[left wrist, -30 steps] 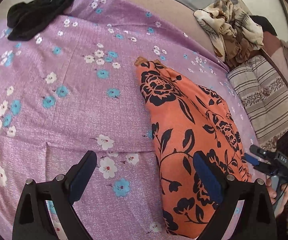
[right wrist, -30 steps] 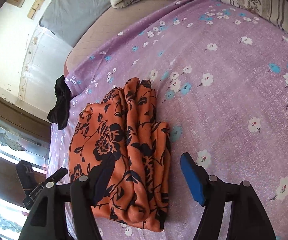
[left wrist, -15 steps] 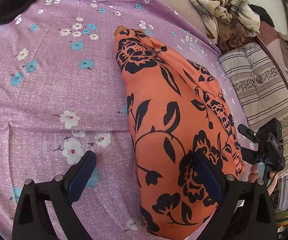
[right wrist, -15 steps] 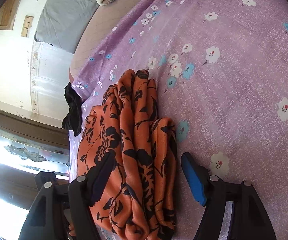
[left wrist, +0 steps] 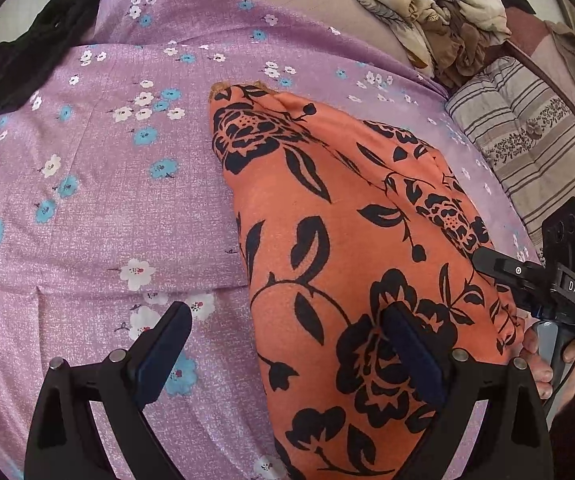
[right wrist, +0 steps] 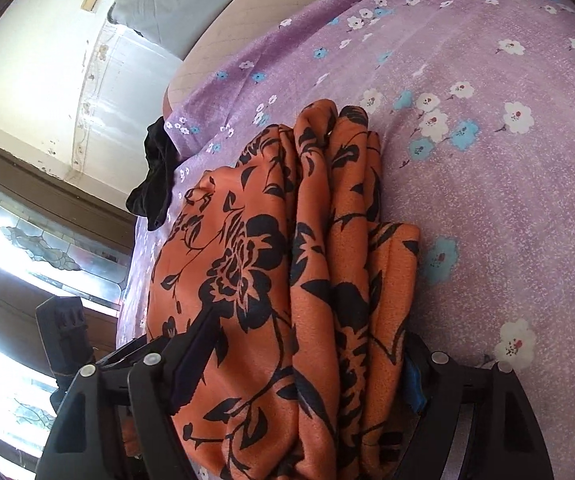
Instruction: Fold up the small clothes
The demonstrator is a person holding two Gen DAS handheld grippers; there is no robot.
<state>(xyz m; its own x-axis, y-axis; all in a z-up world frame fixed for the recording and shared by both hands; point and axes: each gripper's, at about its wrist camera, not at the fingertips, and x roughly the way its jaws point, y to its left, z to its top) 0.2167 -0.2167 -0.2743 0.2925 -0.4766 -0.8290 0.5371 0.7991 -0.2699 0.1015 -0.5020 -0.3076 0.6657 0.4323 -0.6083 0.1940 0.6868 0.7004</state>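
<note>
An orange garment with black flowers [left wrist: 347, 248] lies folded on the purple flowered bedsheet [left wrist: 99, 200]. My left gripper [left wrist: 287, 356] is open above its near left edge; the right finger is over the cloth, the left finger over the sheet. In the right wrist view the same garment [right wrist: 287, 272] shows as a thick stack of folds. My right gripper [right wrist: 299, 360] is open, and the folded end of the garment fills the space between its fingers. The right gripper also shows in the left wrist view [left wrist: 527, 280], at the garment's right edge.
A black garment [left wrist: 35, 44] lies at the far left edge of the bed. A beige patterned cloth [left wrist: 439, 8] is heaped at the back right. A striped pillow [left wrist: 527, 140] lies on the right. A window [right wrist: 27, 248] and a wall are beyond the bed.
The right gripper has moved forward over the folded end of the garment, which now sits between its fingers. The left gripper has pulled back a little and stays open.
</note>
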